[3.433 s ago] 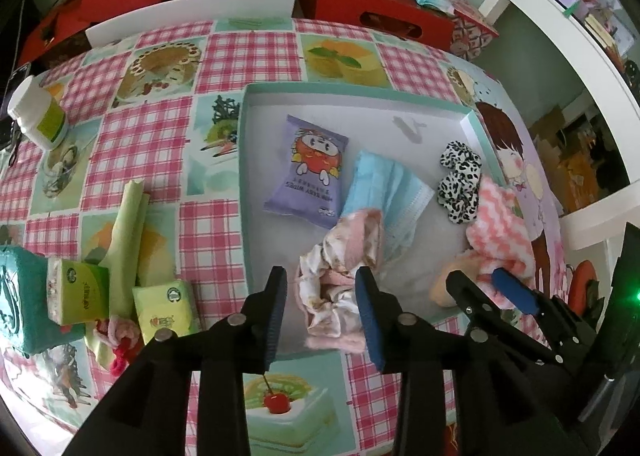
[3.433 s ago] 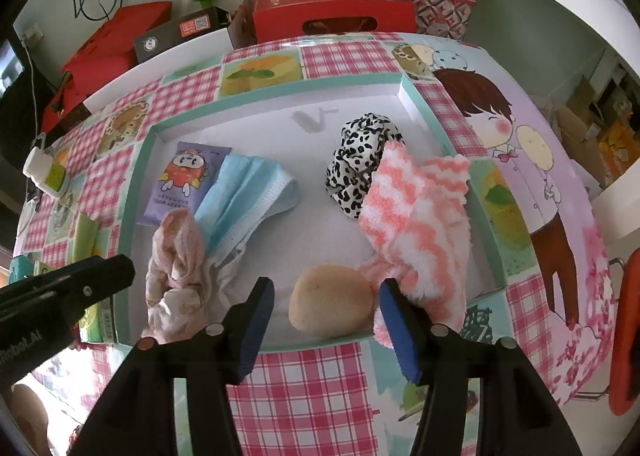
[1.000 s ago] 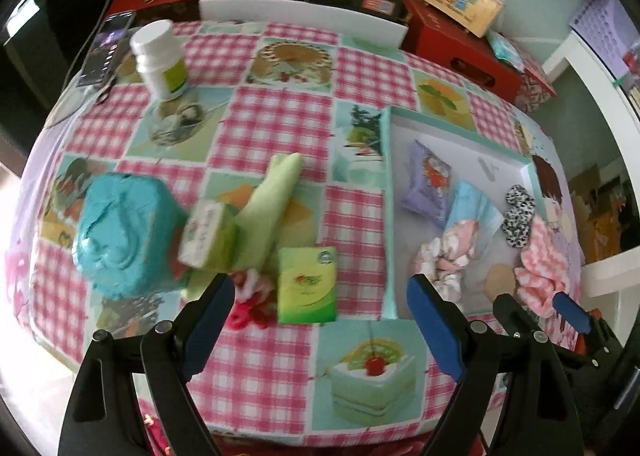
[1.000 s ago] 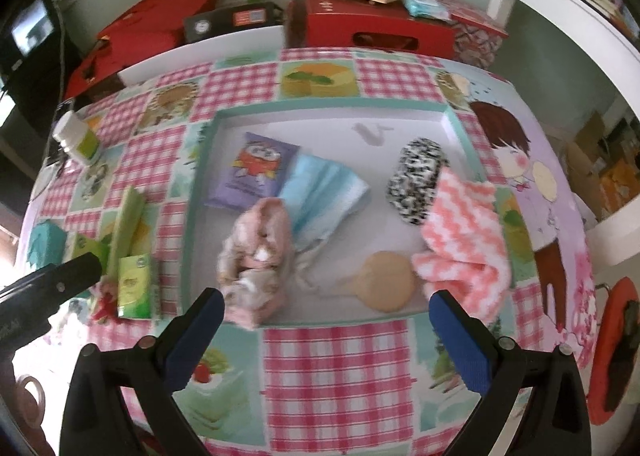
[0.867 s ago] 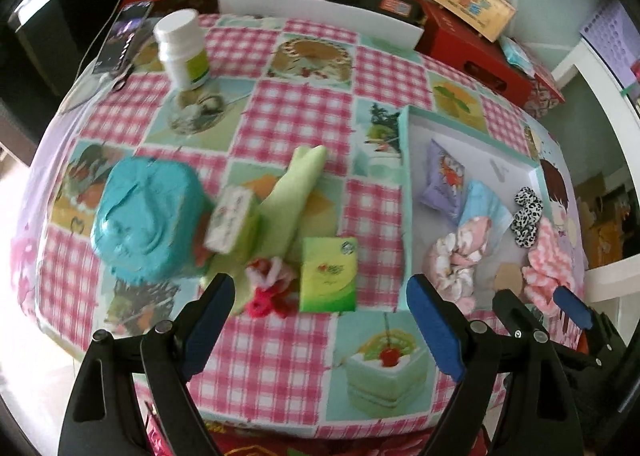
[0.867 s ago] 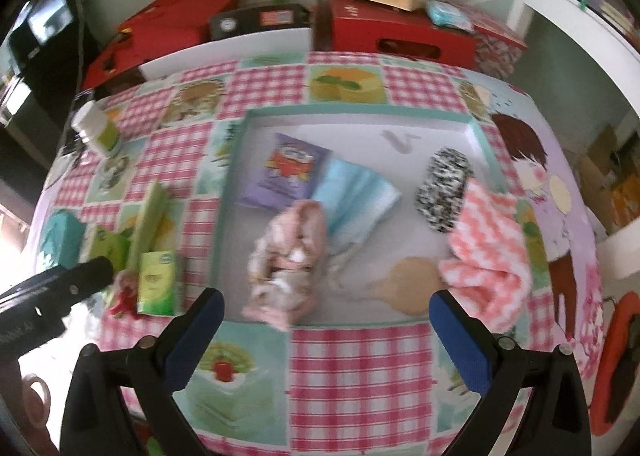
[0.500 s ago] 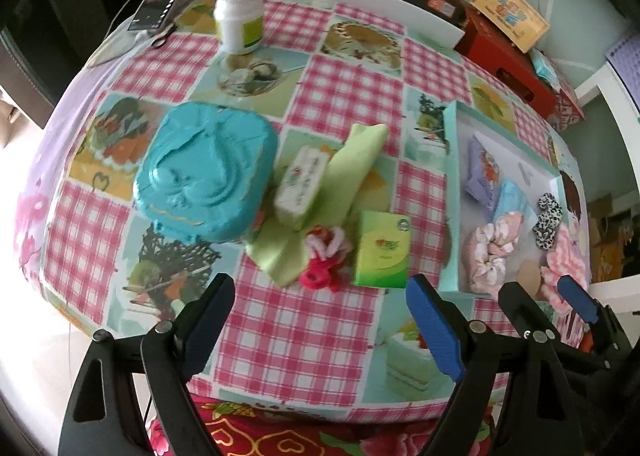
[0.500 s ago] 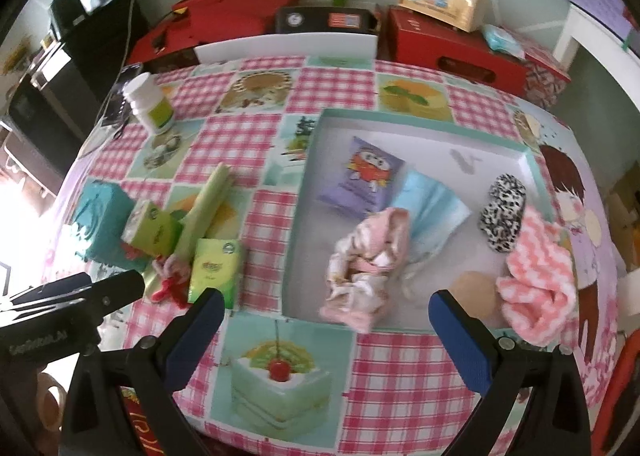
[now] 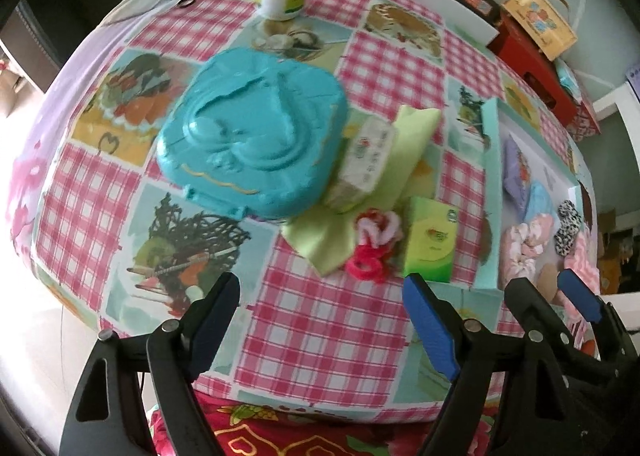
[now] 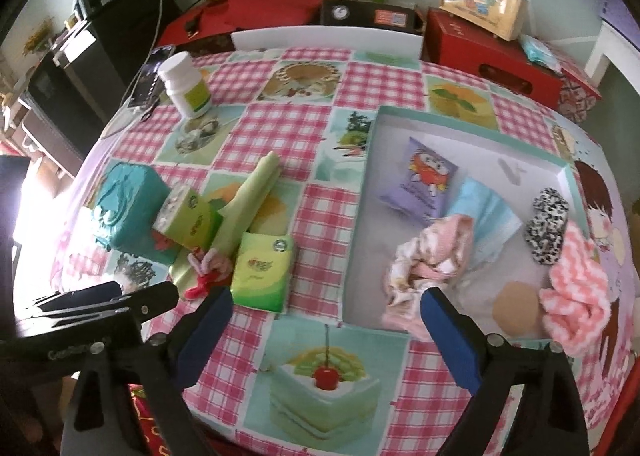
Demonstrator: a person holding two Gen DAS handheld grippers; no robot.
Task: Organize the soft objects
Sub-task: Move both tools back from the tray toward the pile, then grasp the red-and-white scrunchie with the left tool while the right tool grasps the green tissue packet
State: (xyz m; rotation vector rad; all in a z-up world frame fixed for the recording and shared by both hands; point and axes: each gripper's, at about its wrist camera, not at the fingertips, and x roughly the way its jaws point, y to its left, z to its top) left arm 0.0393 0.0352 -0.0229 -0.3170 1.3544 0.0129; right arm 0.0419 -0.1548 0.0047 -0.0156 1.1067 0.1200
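Tongs left (image 9: 322, 318) and right (image 10: 326, 322) spread wide, gripping nothing, above table's near edge (image 10: 224, 430); tray (image 10: 362, 192) right.

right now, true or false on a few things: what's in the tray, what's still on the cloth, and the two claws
1. The purple snack packet lies inside the tray. True.
2. The green tissue pack is already in the tray. False: it lies on the checked tablecloth, left of the tray.
3. The left claw is shut on the pink scrunchie. False: its jaws stand wide apart and hold nothing; the scrunchie lies on the cloth.
4. The right claw is open and empty. True.
5. The white bottle lies on its side in the tray. False: it stands upright on the cloth, far from the tray.
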